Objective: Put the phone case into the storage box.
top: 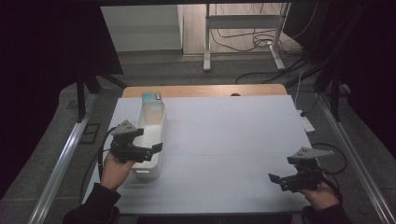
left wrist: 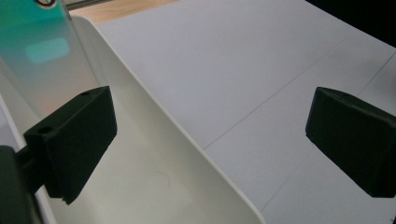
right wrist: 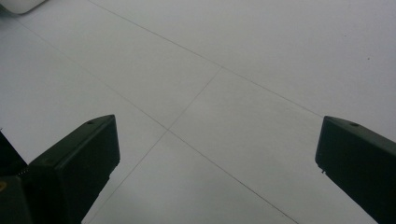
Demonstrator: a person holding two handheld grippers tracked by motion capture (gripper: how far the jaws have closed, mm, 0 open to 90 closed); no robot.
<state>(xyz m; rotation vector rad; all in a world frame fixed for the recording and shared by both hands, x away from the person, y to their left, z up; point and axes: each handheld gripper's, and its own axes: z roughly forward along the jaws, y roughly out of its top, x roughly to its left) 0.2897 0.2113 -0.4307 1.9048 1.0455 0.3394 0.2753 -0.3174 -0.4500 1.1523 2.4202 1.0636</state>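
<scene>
A long white bin (top: 152,123) lies lengthwise on the left of the white table (top: 224,135). A teal, translucent flat object (top: 152,97) leans at the bin's far end; it shows close up as the teal object (left wrist: 42,51). My left gripper (top: 152,142) is open over the bin's near half. In the left gripper view, the left gripper (left wrist: 210,140) straddles the bin's wall (left wrist: 154,140), one jaw inside and one over the table. My right gripper (top: 281,170) is open and empty near the front right, and the right gripper (right wrist: 215,172) has bare table between its jaws.
A wooden edge (top: 205,90) borders the table's far side. Metal rails run along the floor at both sides, and a stand with cables (top: 243,37) is beyond the table. A corner of the bin (right wrist: 18,3) peeks in at the top left of the right gripper view.
</scene>
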